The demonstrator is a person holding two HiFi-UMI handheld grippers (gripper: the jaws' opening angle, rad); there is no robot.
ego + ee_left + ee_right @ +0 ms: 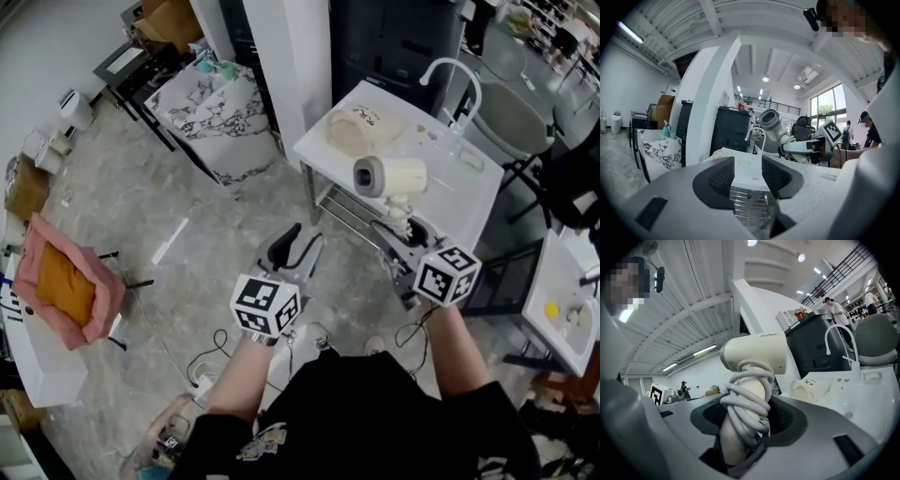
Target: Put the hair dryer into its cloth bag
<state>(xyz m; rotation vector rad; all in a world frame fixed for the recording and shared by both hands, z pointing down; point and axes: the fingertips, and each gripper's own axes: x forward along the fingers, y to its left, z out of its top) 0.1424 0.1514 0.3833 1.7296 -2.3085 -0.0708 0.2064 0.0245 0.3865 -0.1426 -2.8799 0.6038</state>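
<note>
Cream hair dryer [394, 175], pale grey cord [746, 399]; cream cloth bag [361, 131]; white desk [452, 192]; grey marbled floor [187, 281].

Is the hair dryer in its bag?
Out. The cream hair dryer, cord wrapped round its handle, sits in the right tool; the cream cloth bag lies on the white table.

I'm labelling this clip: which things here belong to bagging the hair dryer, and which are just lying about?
Job in hand: hair dryer, gripped by the right hand-held gripper; cloth bag on the white table; left hand-held gripper, open and empty.
Lying about: tap; marble-patterned table; grey chair.
</note>
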